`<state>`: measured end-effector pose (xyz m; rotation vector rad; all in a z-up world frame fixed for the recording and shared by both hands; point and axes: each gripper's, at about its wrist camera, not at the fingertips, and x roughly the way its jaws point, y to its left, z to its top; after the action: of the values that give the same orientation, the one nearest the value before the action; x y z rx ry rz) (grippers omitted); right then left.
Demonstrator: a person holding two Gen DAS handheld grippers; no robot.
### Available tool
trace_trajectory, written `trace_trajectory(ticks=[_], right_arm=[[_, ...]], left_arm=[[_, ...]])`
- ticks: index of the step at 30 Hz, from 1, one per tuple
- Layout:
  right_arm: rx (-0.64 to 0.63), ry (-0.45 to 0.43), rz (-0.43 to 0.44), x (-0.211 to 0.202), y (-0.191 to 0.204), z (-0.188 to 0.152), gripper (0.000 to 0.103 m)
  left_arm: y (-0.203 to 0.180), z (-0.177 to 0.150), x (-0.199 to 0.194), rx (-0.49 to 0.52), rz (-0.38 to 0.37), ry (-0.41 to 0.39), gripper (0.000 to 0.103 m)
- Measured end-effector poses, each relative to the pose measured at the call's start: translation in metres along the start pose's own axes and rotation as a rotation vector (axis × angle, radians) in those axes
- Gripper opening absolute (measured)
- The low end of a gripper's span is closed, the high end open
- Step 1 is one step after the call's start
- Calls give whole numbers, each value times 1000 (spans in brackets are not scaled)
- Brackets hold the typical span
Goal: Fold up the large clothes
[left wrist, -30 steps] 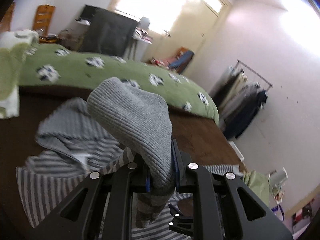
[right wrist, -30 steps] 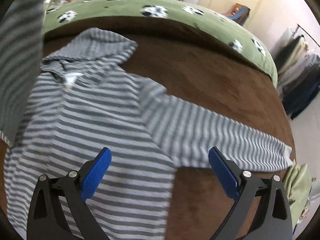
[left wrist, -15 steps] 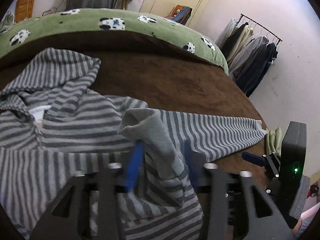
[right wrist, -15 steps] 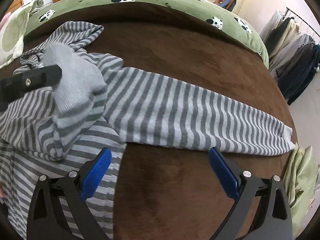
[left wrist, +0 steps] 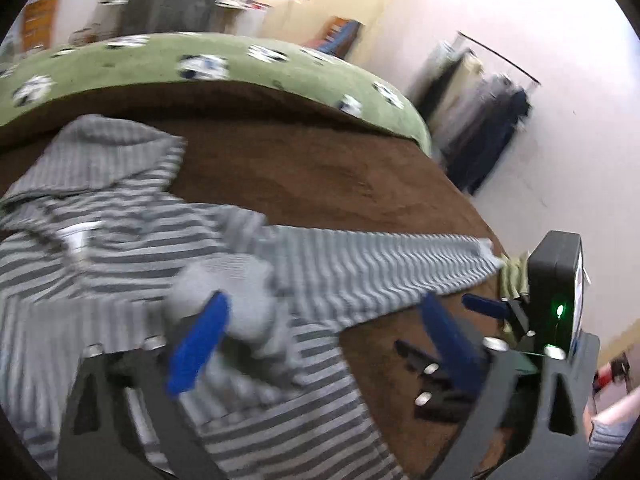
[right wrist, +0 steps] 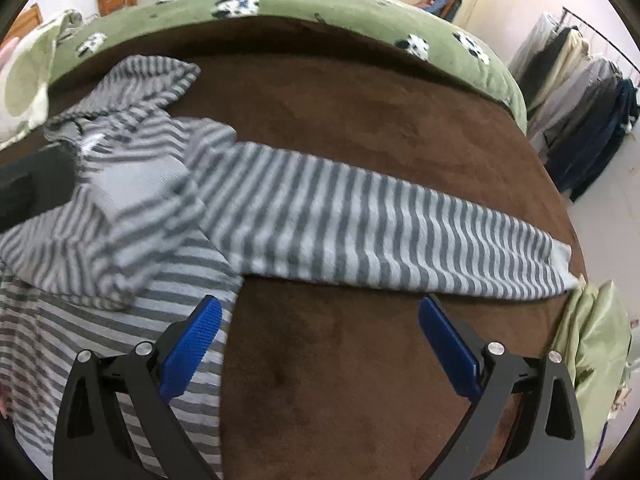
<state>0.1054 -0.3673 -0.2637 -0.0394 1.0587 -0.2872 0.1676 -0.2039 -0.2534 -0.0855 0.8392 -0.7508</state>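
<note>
your left hand-held gripper is opening, one sleeve folded across the striped hoodie; right hand-held gripper gapes empty, far sleeve still outstretched on the bed.

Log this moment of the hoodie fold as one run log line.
step: first sleeve folded in | left claw: opening, cuff released onto striped hoodie | right claw: open, empty | other sleeve: flat on bed

Hoodie: grey-striped, flat on the brown bed.
Sleeve: stretched out to the right, cuff near the bed's edge.
Other sleeve: folded over the chest.
Right tool: jaws wide apart, nothing between them, left pad over the hem.
</note>
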Motion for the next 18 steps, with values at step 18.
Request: trace_trajectory(ticks=[18], right_arm=[[-209, -27, 215, 39, 148, 69, 84]], left_arm=[[204, -48, -19, -198, 309, 225, 97]])
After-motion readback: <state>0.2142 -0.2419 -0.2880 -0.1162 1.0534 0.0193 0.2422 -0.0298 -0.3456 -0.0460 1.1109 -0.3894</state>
